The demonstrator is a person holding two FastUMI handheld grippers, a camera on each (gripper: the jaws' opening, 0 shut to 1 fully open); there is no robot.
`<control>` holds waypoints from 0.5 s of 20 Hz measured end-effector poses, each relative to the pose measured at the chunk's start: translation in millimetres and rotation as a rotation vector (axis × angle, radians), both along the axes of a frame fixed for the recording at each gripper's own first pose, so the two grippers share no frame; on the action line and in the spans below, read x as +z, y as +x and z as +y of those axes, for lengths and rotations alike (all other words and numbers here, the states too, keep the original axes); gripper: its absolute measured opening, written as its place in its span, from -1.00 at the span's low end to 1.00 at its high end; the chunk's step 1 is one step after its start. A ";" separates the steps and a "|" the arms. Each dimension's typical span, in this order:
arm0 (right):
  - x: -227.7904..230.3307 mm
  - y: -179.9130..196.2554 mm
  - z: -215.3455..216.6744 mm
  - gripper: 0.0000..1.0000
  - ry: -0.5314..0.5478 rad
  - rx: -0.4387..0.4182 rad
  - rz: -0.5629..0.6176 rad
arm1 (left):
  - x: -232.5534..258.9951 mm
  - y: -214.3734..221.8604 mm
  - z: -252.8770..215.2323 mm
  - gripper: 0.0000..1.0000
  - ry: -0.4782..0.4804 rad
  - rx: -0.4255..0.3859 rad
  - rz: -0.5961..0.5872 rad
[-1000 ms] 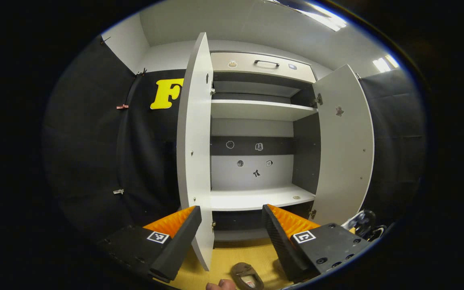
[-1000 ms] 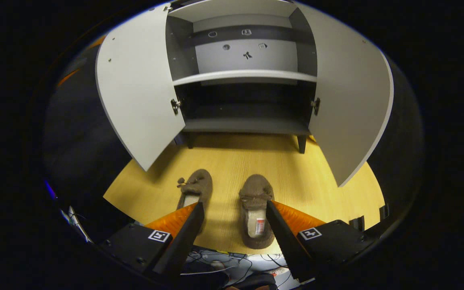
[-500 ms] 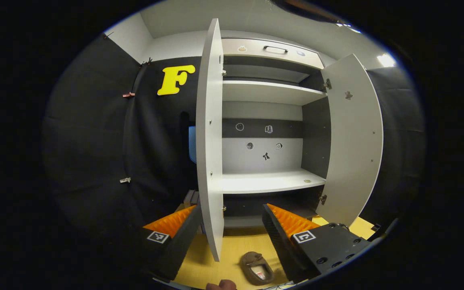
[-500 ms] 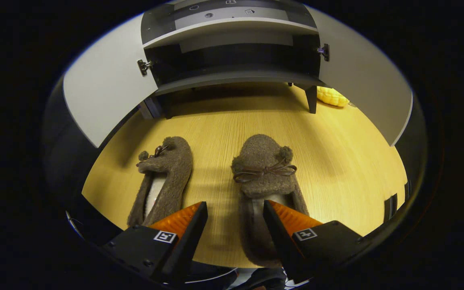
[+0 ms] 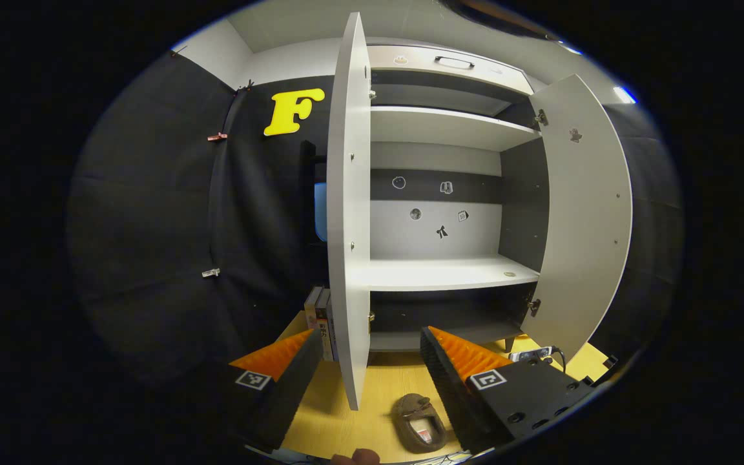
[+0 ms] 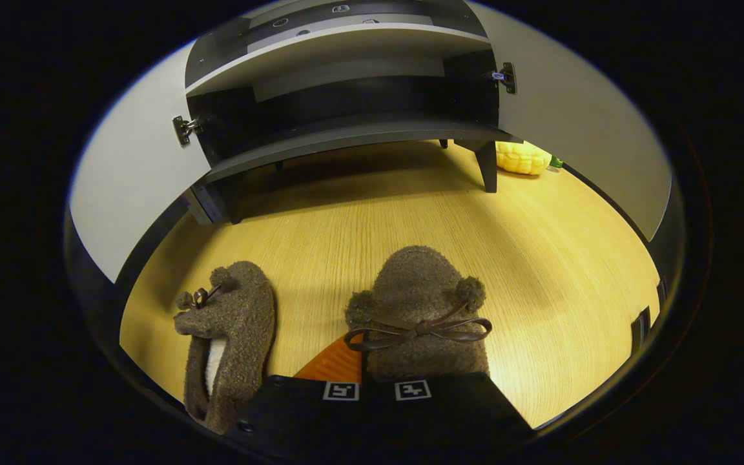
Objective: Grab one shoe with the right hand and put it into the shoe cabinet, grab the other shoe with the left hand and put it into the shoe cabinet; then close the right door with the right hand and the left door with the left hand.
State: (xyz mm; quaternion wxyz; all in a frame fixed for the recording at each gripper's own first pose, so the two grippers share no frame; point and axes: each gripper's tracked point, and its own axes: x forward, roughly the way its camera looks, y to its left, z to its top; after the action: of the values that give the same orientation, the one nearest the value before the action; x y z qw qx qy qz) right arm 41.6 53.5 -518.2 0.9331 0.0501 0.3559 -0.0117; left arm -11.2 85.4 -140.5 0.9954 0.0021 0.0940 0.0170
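We observe the left gripper [image 5: 369,352] with fingers spread apart, holding nothing. The shoe cabinet [image 5: 436,271] stands ahead, its left door [image 5: 348,219] and right door [image 5: 588,213] open. One brown shoe [image 5: 418,423] lies on the wooden floor [image 5: 385,387].

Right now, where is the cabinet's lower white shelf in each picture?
Left gripper view: lower white shelf, mid-picture, between the open doors.
Right gripper view: curving along the top, above the dark bottom compartment.
Shared landmark: the right door's lower hinge, just below the shelf's right end.
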 end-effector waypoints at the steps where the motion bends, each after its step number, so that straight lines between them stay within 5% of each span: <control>1: 8.7 -1.4 1.2 -0.89 0.003 0.018 -0.006 | 0.9 1.5 -1.2 0.91 -0.003 -0.003 -0.001; 10: 213.4 18.2 -1.8 -0.89 0.044 0.084 -0.221 | 10.8 10.5 -27.7 0.90 -0.041 -0.081 -0.005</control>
State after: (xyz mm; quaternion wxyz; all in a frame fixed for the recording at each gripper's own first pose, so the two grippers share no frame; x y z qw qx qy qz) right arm 59.8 51.8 -304.8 0.9649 0.0567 0.2530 0.0409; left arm -0.8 57.7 -129.7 0.9954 -0.0144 0.0918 -0.0251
